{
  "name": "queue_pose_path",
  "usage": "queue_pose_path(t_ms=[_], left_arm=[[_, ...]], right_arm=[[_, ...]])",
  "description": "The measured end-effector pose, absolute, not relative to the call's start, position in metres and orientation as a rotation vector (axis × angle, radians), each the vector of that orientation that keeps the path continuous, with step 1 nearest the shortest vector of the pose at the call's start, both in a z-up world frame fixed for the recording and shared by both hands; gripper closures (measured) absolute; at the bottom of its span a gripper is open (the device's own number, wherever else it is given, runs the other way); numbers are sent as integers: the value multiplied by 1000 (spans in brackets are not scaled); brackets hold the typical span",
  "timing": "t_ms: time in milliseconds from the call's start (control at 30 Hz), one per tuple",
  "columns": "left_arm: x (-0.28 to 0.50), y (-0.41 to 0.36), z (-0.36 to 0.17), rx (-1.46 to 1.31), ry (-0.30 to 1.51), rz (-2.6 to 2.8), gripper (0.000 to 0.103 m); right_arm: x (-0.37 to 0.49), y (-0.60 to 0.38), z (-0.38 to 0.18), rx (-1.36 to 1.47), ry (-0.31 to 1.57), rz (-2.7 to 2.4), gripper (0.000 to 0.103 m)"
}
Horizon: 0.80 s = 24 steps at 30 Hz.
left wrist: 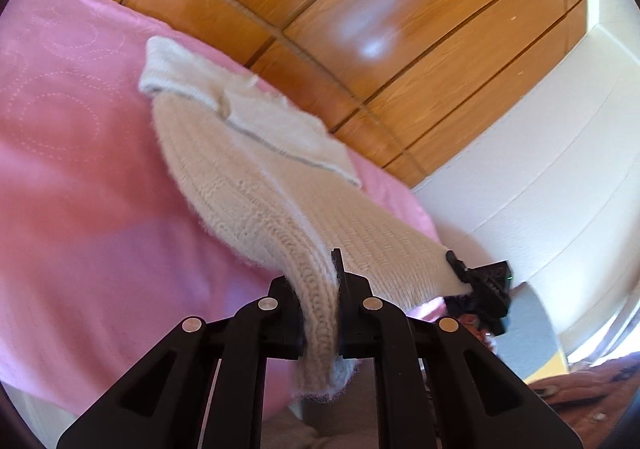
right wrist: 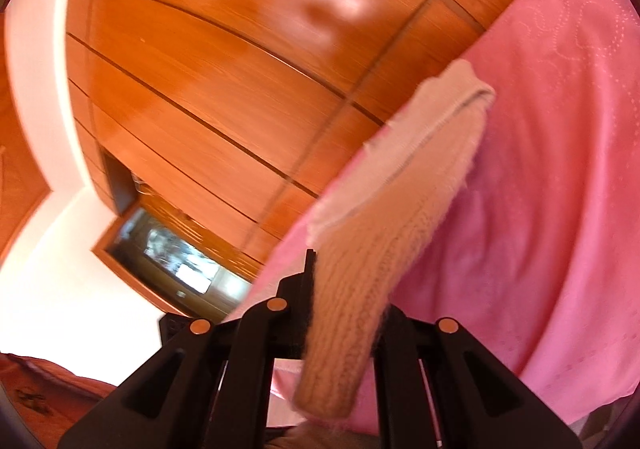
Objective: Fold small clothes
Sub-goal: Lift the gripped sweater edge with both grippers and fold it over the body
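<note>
A cream knitted garment (left wrist: 256,177) is stretched up off the pink bedspread (left wrist: 80,177). My left gripper (left wrist: 320,309) is shut on one ribbed edge of it, which hangs down between the fingers. The right gripper shows in the left wrist view (left wrist: 476,285), clamped on the garment's other corner. In the right wrist view my right gripper (right wrist: 340,309) is shut on the knitted garment (right wrist: 400,201); a flap hangs below the jaws. The garment's far end rests folded on the bedspread (right wrist: 560,189).
A glossy wooden panelled wall (left wrist: 380,29) stands behind the bed. A white wall (left wrist: 560,149) is to the right of it. A framed opening or mirror (right wrist: 168,253) shows in the right wrist view. A reddish patterned fabric (left wrist: 592,389) lies at lower right.
</note>
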<state>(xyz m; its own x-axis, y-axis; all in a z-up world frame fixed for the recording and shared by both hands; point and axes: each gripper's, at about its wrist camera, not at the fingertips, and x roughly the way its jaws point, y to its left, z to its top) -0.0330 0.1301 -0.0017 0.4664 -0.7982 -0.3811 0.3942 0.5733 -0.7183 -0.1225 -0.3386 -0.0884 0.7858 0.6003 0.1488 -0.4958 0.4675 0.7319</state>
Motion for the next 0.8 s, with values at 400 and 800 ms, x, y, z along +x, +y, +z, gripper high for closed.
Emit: queue_pose_path(t_ms=[400, 800], left_arm=[[-89, 171, 48, -744, 775, -1161, 94], [-1, 143, 14, -775, 895, -903, 93]], right_arm=[[-230, -338, -93, 834, 20, 952, 97], [-149, -355, -83, 946, 109, 871, 93]])
